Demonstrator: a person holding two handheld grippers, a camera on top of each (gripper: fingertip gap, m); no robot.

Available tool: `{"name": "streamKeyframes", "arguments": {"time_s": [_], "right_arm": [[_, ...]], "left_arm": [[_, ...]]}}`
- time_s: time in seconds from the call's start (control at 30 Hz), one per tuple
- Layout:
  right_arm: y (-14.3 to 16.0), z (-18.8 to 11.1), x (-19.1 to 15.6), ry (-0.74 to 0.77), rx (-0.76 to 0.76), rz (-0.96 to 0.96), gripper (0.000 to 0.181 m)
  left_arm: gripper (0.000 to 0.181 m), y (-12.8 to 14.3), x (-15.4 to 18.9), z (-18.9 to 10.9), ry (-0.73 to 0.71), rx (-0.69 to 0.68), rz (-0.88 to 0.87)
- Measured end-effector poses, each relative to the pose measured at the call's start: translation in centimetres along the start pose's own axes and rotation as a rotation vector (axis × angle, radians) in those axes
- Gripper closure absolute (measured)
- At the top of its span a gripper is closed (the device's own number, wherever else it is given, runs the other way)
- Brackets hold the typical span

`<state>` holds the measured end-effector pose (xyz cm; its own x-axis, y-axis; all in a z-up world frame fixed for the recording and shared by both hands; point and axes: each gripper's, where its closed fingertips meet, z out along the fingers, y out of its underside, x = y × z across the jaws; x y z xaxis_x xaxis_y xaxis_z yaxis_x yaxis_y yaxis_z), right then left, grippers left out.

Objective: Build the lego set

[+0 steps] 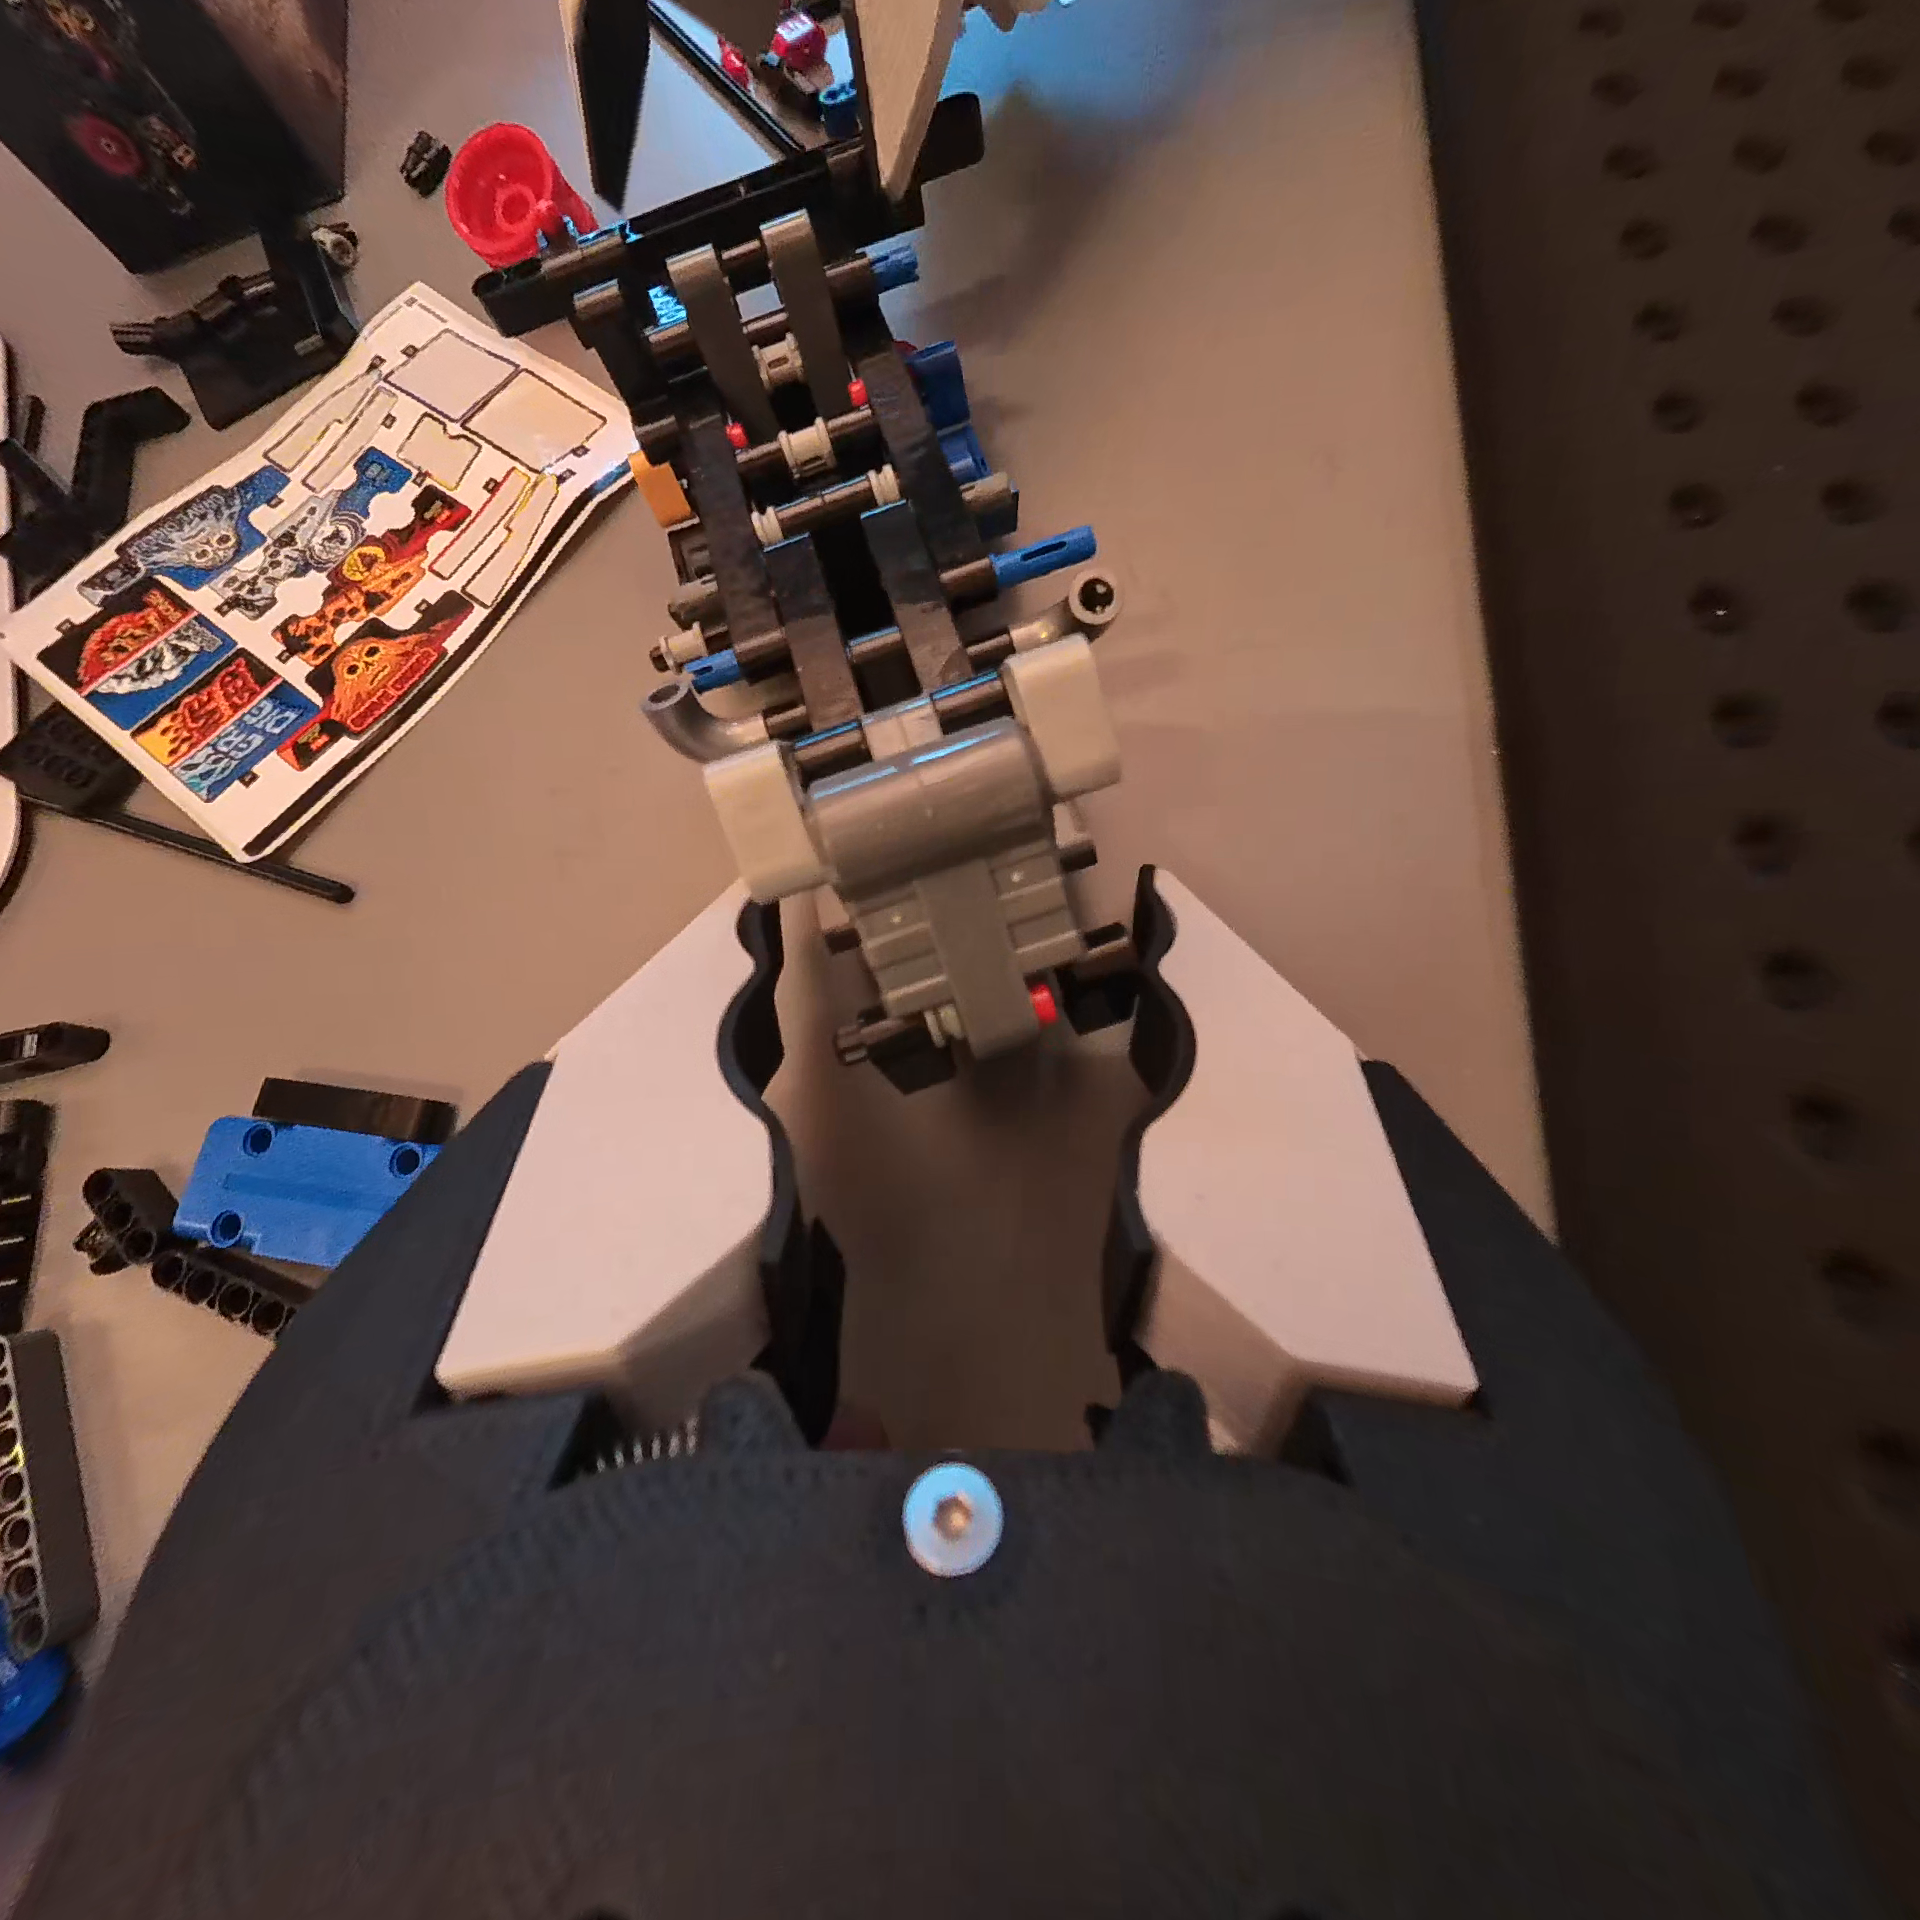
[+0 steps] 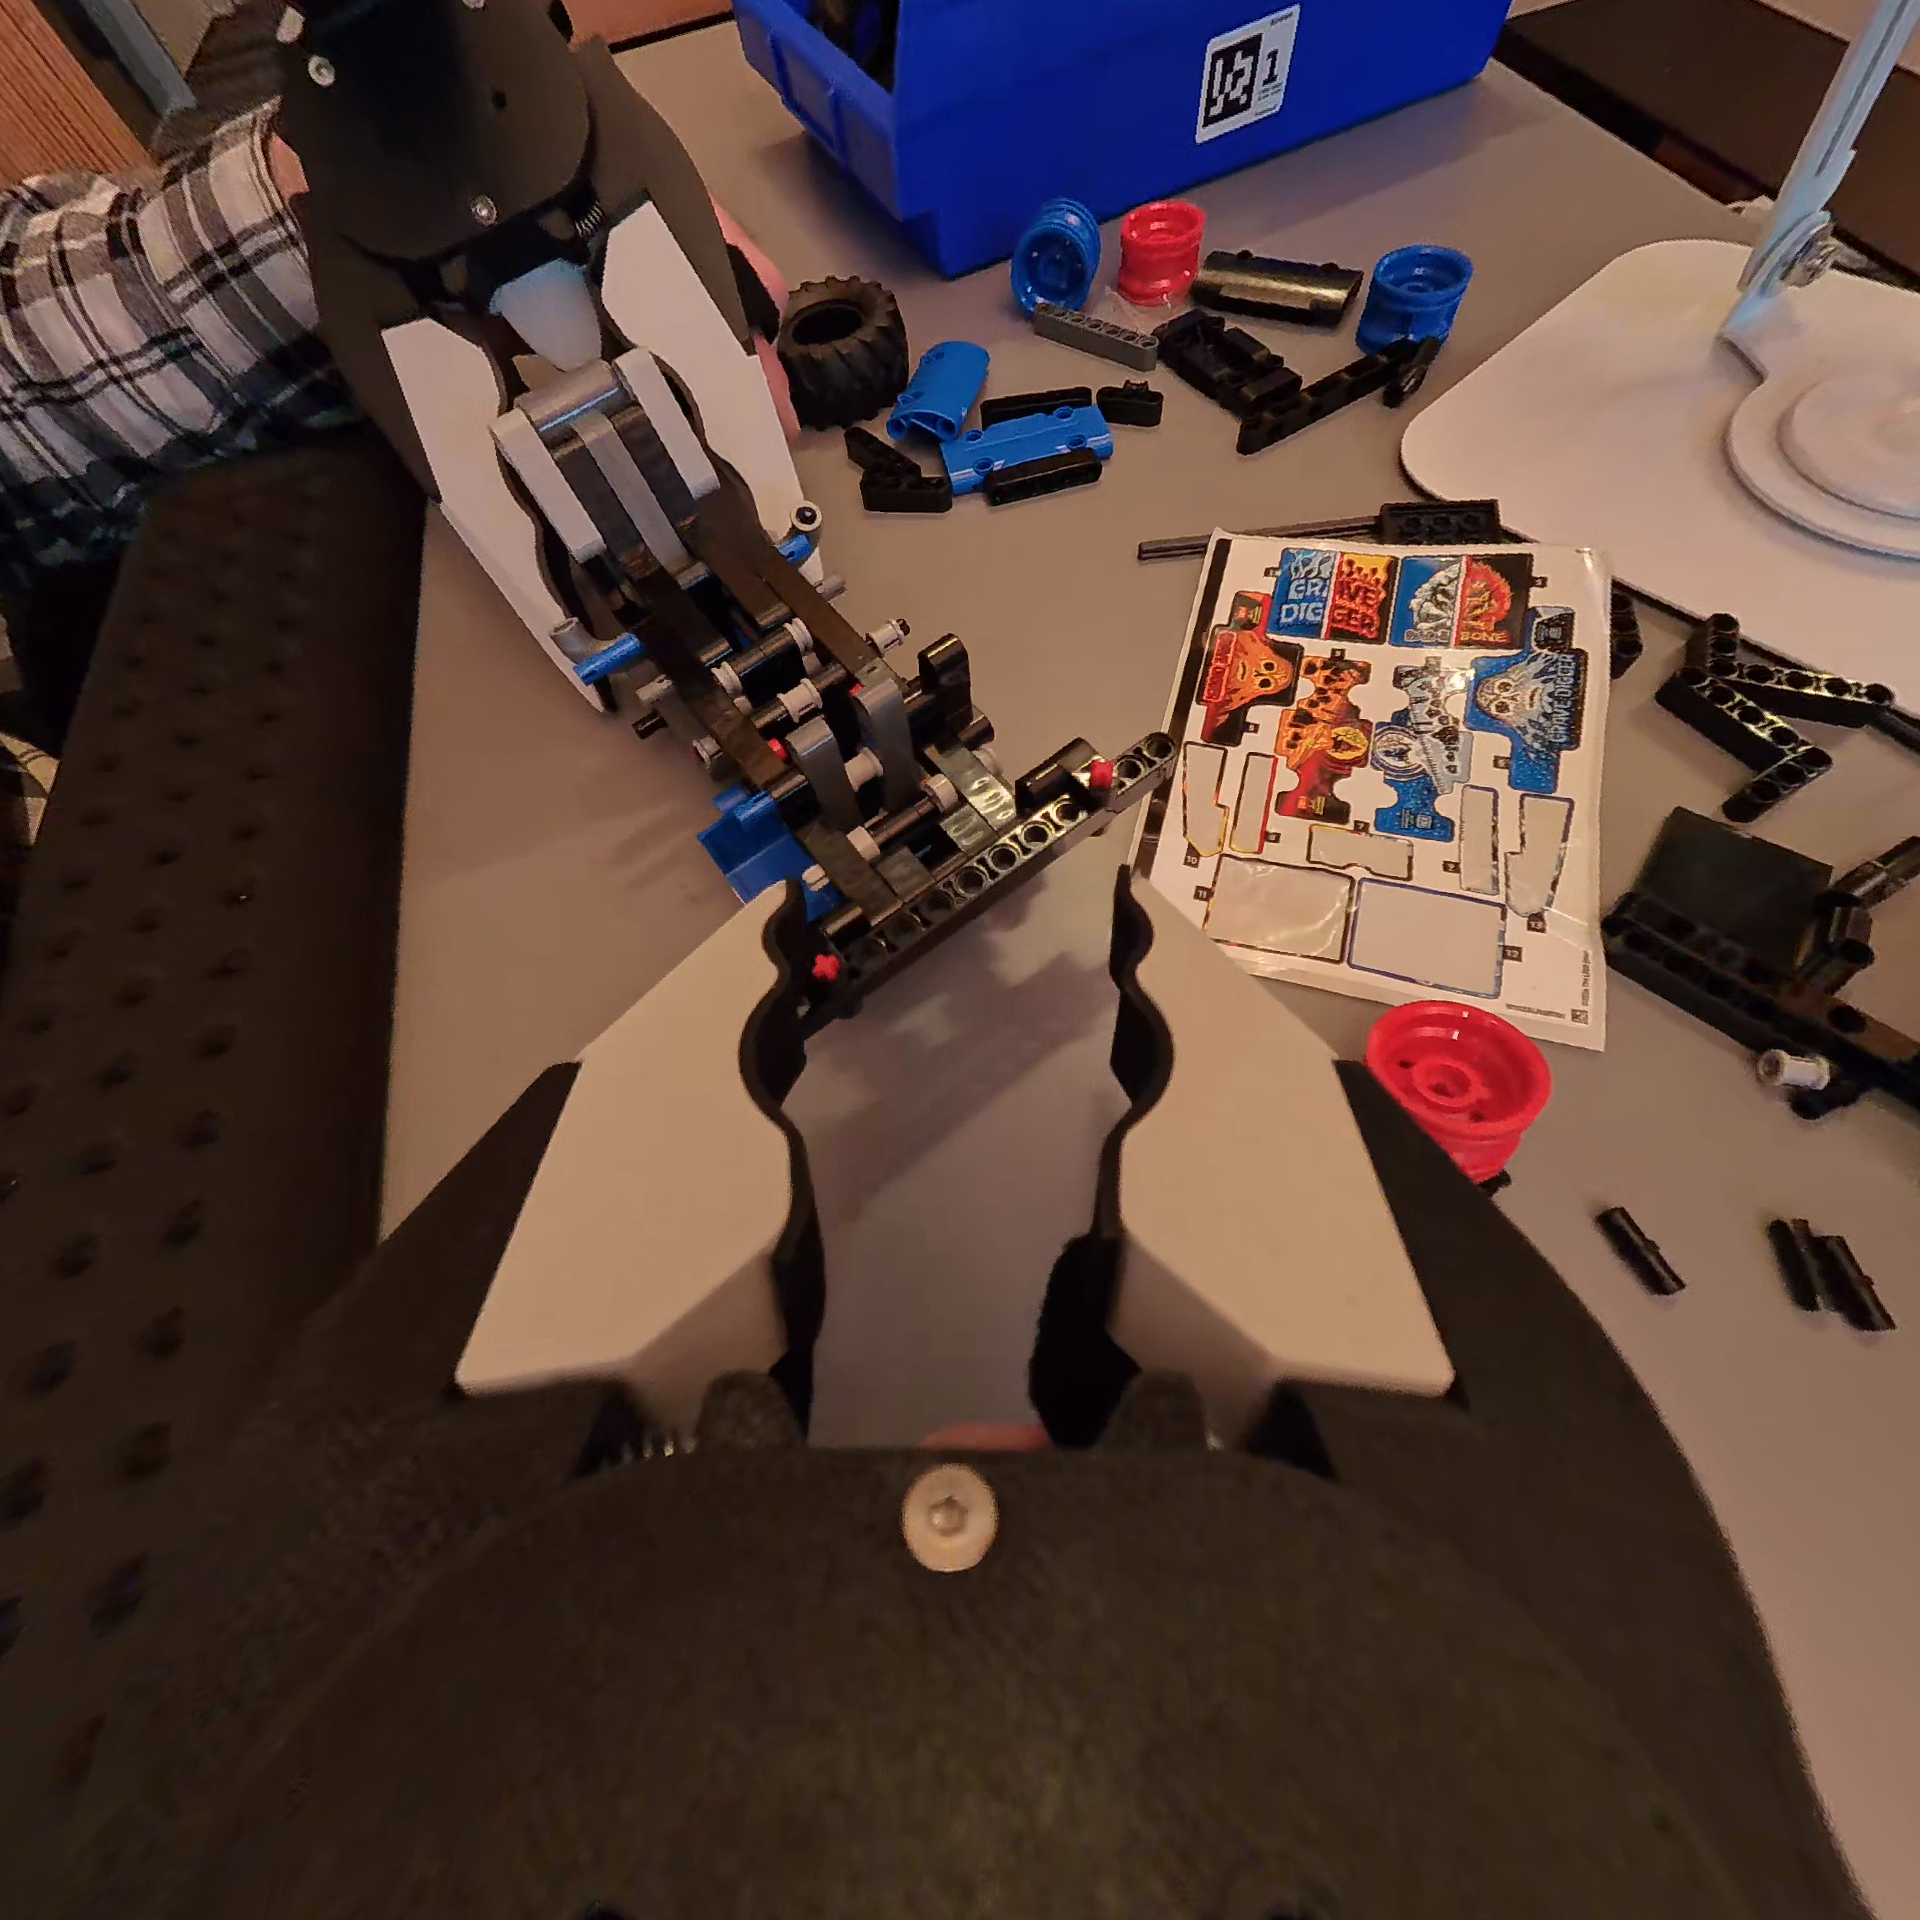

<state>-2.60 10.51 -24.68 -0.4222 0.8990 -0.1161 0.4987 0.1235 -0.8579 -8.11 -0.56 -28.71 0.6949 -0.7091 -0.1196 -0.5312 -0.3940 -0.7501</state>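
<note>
Nearest the left wrist camera, the left tool (image 1: pixel 956 997) is closed on the grey end of the lego chassis (image 1: pixel 831 520), its black wavy pads pressing that end from both sides. From there the chassis, a long frame of black beams, grey links and blue pins, stretches away over the grey bench (image 1: pixel 520 935) toward the right tool (image 1: pixel 743 156), whose fingers reach its far end. In the right wrist view the right tool (image 2: pixel 951 977) stands open: its left fingertip (image 2: pixel 779 987) touches the end of the chassis's black cross beam (image 2: pixel 997 862), while the other finger hangs free over the bench. A sticker sheet (image 2: pixel 1382 769) lies flat just beside the chassis, and a red wheel hub (image 2: pixel 1455 1086) sits at the sheet's near corner. Farther off, a black tyre (image 2: pixel 842 348), blue hubs (image 2: pixel 1055 255), another red hub (image 2: pixel 1162 249) and loose black and blue parts are scattered in front of a blue bin (image 2: pixel 1091 114). Short black pins (image 2: pixel 1640 1252) lie apart on the right. A dark perforated board (image 1: pixel 1714 727) runs along the bench edge.
</note>
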Motion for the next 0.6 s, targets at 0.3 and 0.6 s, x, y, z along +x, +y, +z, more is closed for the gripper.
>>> {"name": "streamKeyframes", "arguments": {"time_s": [0.3, 0.6], "right_arm": [[-0.20, -0.32, 0.12, 0.000, 0.023, 0.002, 0.124], [-0.10, 0.41, -0.11, -0.007, 0.013, -0.007, 0.126]], "left_arm": [[0.116, 0.02, -0.10, 0.17, -0.003, 0.000, 0.003], [0.127, 0.37, -0.65, 0.00, -0.030, -0.016, 0.001]]}}
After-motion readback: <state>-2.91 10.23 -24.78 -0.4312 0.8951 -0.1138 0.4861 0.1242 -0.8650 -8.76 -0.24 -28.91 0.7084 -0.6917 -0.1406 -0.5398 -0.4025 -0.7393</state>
